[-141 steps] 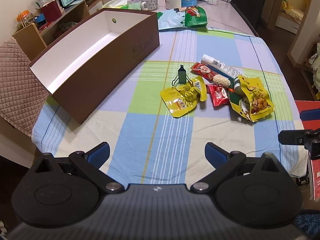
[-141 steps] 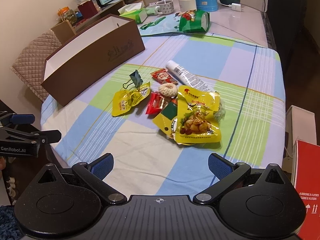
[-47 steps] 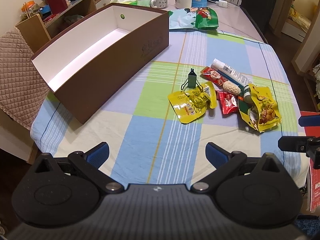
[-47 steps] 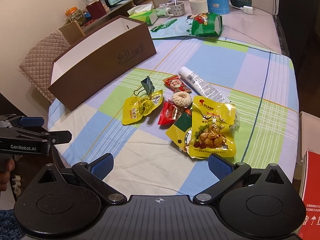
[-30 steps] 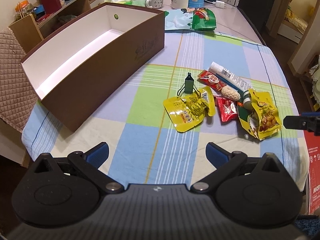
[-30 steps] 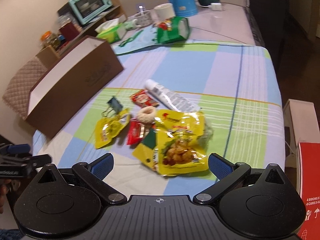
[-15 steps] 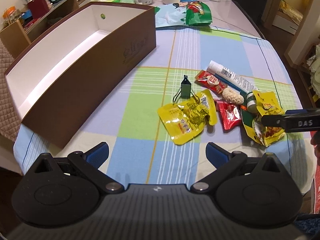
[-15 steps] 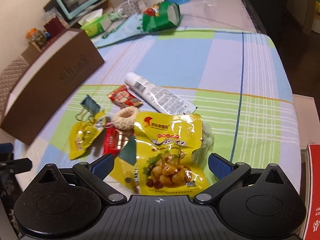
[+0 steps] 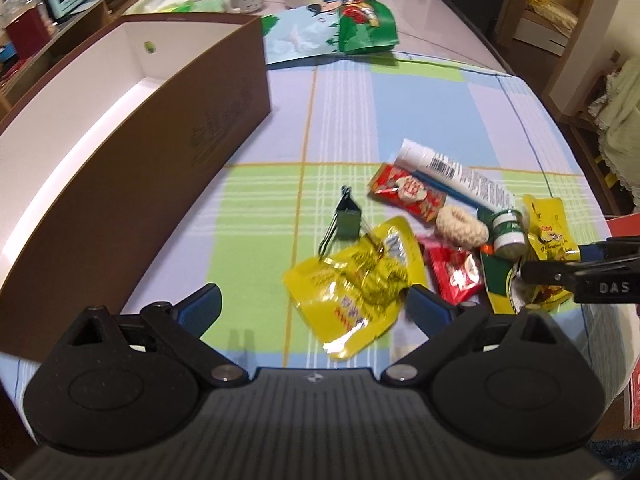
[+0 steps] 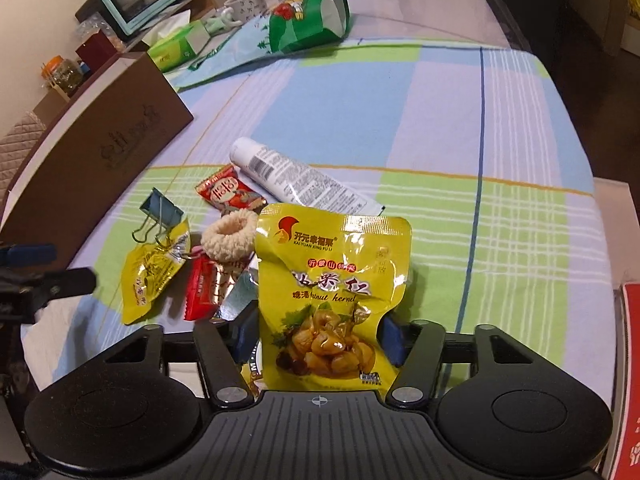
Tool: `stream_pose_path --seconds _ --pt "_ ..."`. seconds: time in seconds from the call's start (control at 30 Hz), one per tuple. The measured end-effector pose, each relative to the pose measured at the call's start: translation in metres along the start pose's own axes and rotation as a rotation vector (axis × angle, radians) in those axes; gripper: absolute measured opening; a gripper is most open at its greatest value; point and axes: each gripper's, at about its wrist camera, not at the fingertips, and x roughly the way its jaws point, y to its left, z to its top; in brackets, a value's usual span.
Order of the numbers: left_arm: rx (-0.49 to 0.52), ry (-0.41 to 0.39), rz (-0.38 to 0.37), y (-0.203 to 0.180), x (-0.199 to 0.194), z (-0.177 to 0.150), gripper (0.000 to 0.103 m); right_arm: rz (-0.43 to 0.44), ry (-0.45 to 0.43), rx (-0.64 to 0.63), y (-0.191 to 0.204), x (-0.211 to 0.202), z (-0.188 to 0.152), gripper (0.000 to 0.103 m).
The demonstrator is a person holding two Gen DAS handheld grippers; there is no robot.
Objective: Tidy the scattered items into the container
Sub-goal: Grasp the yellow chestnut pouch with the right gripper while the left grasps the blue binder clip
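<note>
A long brown box (image 9: 120, 184) with a white inside stands open at the left. Beside it lies a heap: binder clip (image 9: 348, 220), white tube (image 9: 452, 172), red sachet (image 9: 408, 192), cream ring (image 9: 460, 228), red packet (image 9: 456, 276), small green-lidded jar (image 9: 506, 232) and small yellow pouch (image 9: 356, 292). My left gripper (image 9: 314, 308) hangs open just above the small yellow pouch. My right gripper (image 10: 317, 336) has its fingers drawn in against both edges of the yellow chestnut pouch (image 10: 336, 280), which lies flat on the cloth.
A green snack bag (image 10: 308, 24), mugs, a blue jug and a tissue box (image 10: 180, 44) stand at the table's far end. A red carton (image 10: 632, 360) sits off the table's right edge. The checked cloth to the right of the heap is bare.
Both grippers have moved forward and down toward the heap. The right gripper's fingers have drawn in around the chestnut pouch. The left gripper stays open.
</note>
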Motion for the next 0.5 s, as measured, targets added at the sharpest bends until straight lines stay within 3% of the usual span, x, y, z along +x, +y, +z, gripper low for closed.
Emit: stream_pose_path --seconds 0.27,0.4,0.5 --pt "0.039 -0.016 -0.055 -0.004 0.031 0.030 0.090 -0.002 -0.027 0.019 -0.002 -0.015 0.011 0.055" --pt "0.043 -0.004 -0.082 -0.007 0.052 0.046 0.076 0.002 -0.024 0.045 -0.003 -0.015 0.011 0.056" --pt "0.043 0.028 -0.096 -0.006 0.066 0.049 0.060 -0.002 -0.021 0.059 -0.005 -0.014 0.011 0.056"
